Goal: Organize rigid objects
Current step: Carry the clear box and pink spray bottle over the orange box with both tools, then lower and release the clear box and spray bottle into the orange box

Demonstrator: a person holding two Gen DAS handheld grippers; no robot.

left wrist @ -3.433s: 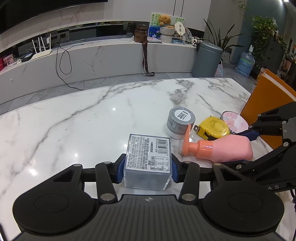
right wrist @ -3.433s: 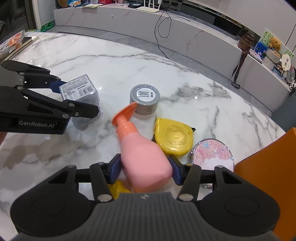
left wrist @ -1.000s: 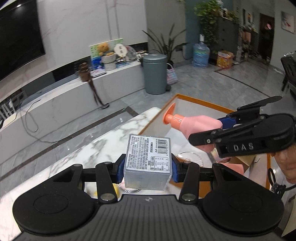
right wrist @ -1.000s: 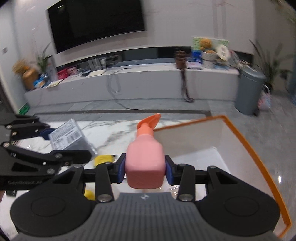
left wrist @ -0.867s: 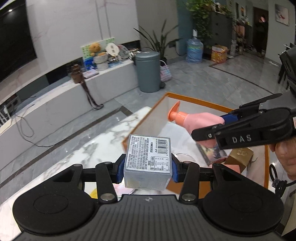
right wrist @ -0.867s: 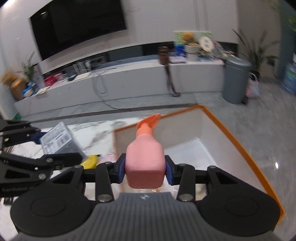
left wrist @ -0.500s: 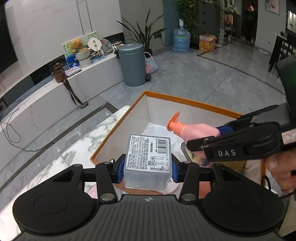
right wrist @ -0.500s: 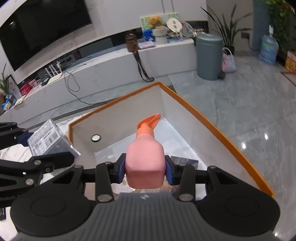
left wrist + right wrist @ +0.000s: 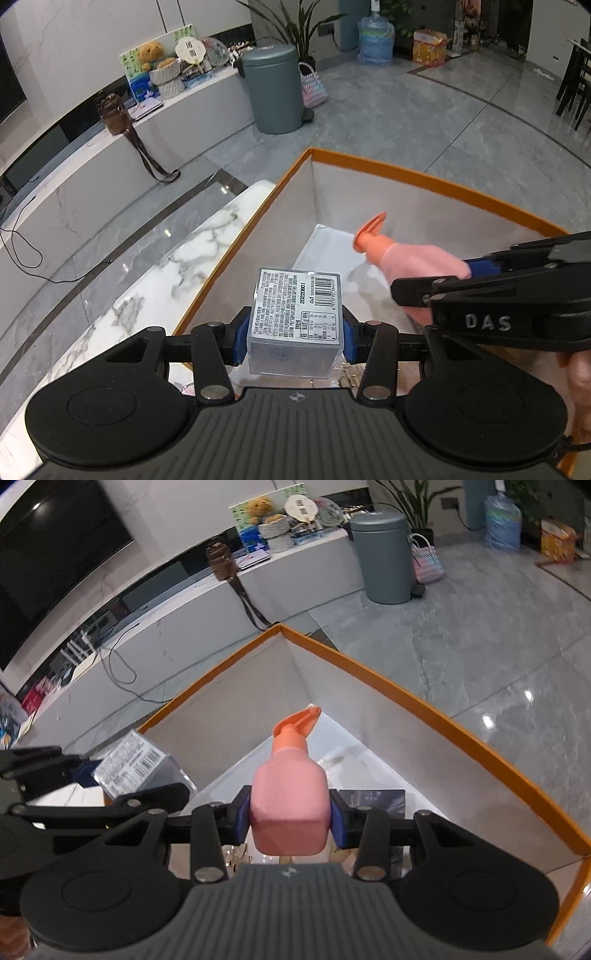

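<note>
Both grippers sank boxward; pink bottle point(image 9: 290, 801) points nozzle-first into orange box point(image 9: 424, 698).

Floor: glossy grey stone tiles point(image 9: 406, 110) were laid, with ceiling light reflected.
Wall: a black television screen point(image 9: 48, 550) was mounted.
Furniture: a long white marble-patterned media console point(image 9: 110, 162) was set along it.
Bin: a grey-green cylindrical pedal bin point(image 9: 275, 88) was stood beside it.

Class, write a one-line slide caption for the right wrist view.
Right gripper holds a pink bottle over an orange-rimmed box.
</note>
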